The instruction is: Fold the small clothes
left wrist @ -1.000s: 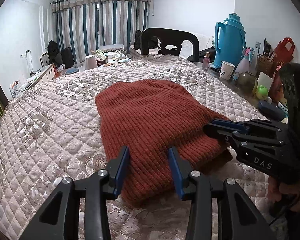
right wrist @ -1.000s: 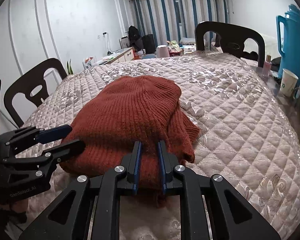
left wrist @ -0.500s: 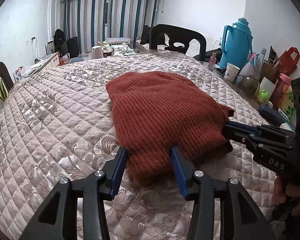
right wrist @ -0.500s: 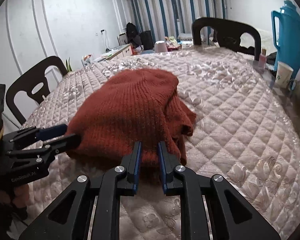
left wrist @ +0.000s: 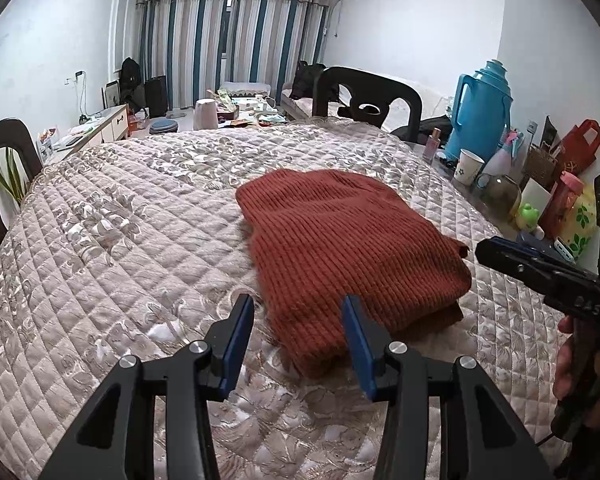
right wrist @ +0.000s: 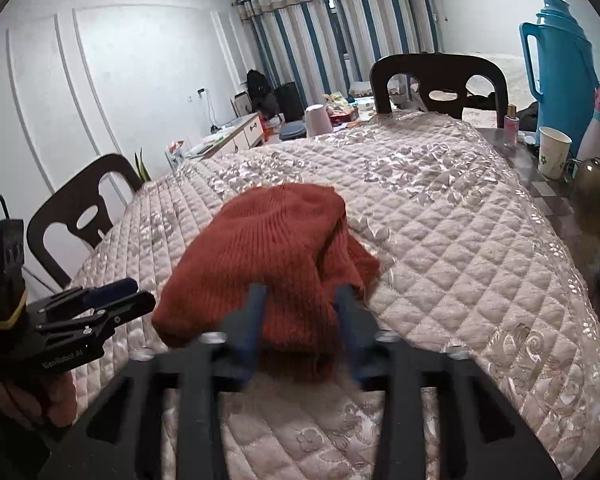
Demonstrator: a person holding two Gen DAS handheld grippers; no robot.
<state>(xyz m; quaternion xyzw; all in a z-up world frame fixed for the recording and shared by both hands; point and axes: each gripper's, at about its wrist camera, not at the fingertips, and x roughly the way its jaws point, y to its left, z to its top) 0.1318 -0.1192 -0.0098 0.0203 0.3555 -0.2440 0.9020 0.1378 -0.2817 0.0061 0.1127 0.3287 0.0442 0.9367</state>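
Observation:
A rust-red knitted garment (left wrist: 348,240) lies folded in a thick rectangle on the quilted table cover (left wrist: 120,240); it also shows in the right wrist view (right wrist: 268,256). My left gripper (left wrist: 298,336) is open and empty, just short of the garment's near edge. My right gripper (right wrist: 300,320) is open and empty, its blurred fingers in front of the garment's near edge. The right gripper also shows at the right of the left wrist view (left wrist: 496,248), beside the garment's right corner.
A blue thermos (left wrist: 480,116), a paper cup (left wrist: 466,166), a glass jar (left wrist: 498,194) and other small items crowd the table's right side. Dark chairs stand at the far end (left wrist: 368,96) and at the left (right wrist: 80,208).
My right gripper has opened and let go of the garment's edge. Both grippers have drawn back from the garment. The garment has settled flat.

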